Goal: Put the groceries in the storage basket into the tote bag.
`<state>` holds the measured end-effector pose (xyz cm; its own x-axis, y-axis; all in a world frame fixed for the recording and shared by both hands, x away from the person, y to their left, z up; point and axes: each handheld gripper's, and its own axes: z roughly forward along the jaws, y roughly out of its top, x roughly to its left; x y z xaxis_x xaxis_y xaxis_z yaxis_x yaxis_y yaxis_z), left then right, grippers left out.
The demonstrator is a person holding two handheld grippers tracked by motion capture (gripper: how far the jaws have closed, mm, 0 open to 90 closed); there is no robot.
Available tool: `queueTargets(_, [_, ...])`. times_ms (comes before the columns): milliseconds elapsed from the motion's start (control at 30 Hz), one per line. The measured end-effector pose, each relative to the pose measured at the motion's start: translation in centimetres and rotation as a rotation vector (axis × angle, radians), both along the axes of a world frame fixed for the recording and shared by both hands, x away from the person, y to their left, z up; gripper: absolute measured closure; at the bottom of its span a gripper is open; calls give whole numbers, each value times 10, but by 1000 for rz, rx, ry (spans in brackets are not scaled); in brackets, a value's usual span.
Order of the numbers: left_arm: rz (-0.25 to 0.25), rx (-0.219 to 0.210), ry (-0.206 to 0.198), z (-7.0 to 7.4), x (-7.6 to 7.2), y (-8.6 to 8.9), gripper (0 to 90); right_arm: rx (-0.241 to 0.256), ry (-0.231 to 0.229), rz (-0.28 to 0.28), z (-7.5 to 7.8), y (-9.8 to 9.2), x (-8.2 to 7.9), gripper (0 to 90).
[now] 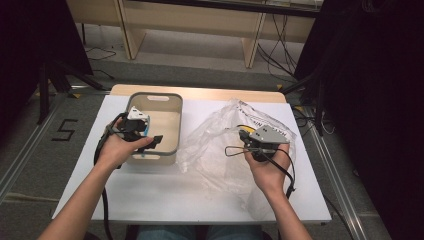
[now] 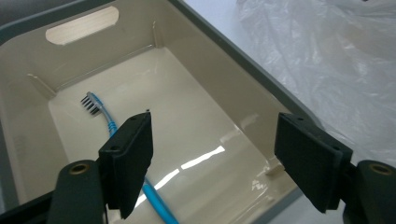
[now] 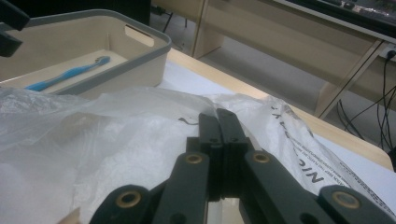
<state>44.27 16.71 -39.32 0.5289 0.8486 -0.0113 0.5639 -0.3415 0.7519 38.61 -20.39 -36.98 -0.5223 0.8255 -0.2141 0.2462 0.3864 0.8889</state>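
Observation:
A beige bin (image 1: 178, 125) with a grey rim stands on the white table at the left. A blue toothbrush (image 2: 101, 111) lies flat on its floor, also seen from the right gripper view (image 3: 70, 73). My left gripper (image 1: 151, 144) hovers over the bin's near edge, open (image 2: 215, 126) with nothing between its jaws. To the right lies a crumpled clear plastic bag (image 1: 215, 147) with black print. My right gripper (image 1: 247, 136) rests on it, jaws pressed together (image 3: 218, 116), and the film rises in a ridge to the tips, so it looks pinched.
The white table (image 1: 150, 195) has bare surface along its near edge and at the front left. A wooden strip (image 1: 200, 92) borders its far side. Pale wooden furniture (image 1: 200, 25) stands beyond, with loose cables (image 1: 272, 55) on the floor.

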Motion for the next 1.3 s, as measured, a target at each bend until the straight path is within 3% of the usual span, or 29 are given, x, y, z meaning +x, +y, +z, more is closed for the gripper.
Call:
queueTargets(333, [72, 93, 97, -13, 44, 0, 322, 0, 3, 5, 0, 2, 0, 900])
queueTargets(600, [116, 94, 185, -33, 70, 5, 363, -1, 8, 8, -1, 1, 0, 900])
queueTargets(700, [143, 107, 243, -37, 75, 7, 377, 0, 4, 6, 0, 1, 0, 900])
queueTargets(833, [149, 106, 216, -32, 80, 7, 389, -1, 5, 10, -1, 2, 0, 900])
queueTargets(967, [169, 106, 216, -34, 87, 8, 401, -2, 5, 10, -1, 2, 0, 900])
queueTargets(1300, [215, 128, 270, -52, 100, 13, 440, -6, 6, 10, -2, 2, 0, 900])
